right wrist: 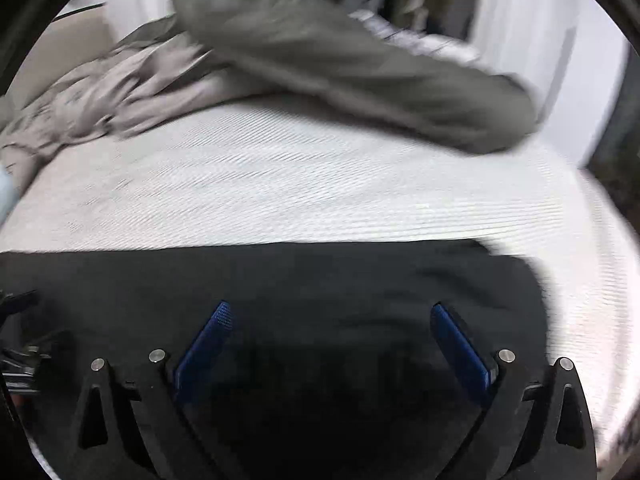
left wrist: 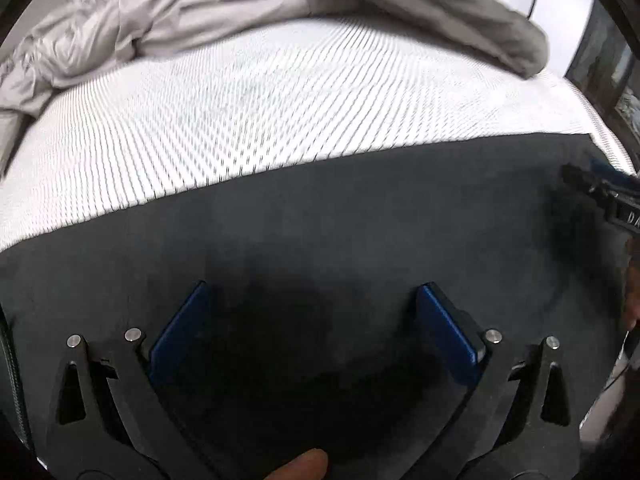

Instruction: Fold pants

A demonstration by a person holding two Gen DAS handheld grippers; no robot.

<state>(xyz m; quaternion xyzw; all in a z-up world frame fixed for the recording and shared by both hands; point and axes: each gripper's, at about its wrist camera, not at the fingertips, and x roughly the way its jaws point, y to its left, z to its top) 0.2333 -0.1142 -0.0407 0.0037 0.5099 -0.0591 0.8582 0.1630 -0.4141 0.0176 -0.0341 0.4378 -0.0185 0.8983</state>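
Pants position: dark pants (left wrist: 360, 216) lie flat on the white ribbed mattress (left wrist: 248, 120), filling the lower half of both wrist views; far edge runs across the frame as a nearly straight line.
Long axis: runs left to right across both views, i.e. crosswise to the direction both tools point.
Pants end: in the right wrist view the cloth (right wrist: 320, 280) stops at a rounded corner at right centre of the frame; bare mattress (right wrist: 304, 184) beyond it.
Left gripper (left wrist: 310, 320): jaws spread wide, nothing between the blue pads, hanging low over the dark fabric.
Right gripper (right wrist: 330, 340): likewise spread and empty, over the fabric, near that right-hand end.
Tool spacing: the right tool shows at the right edge of the left wrist view, so the two sit side by side along the pants' length.
Nearer tool: judged, the right one for the visible end; the other end is out of frame.
Background: rumpled grey duvet (right wrist: 340, 60) across the top of frame, well apart from the pants.
Blur: both views smeared; fine creases unreadable.
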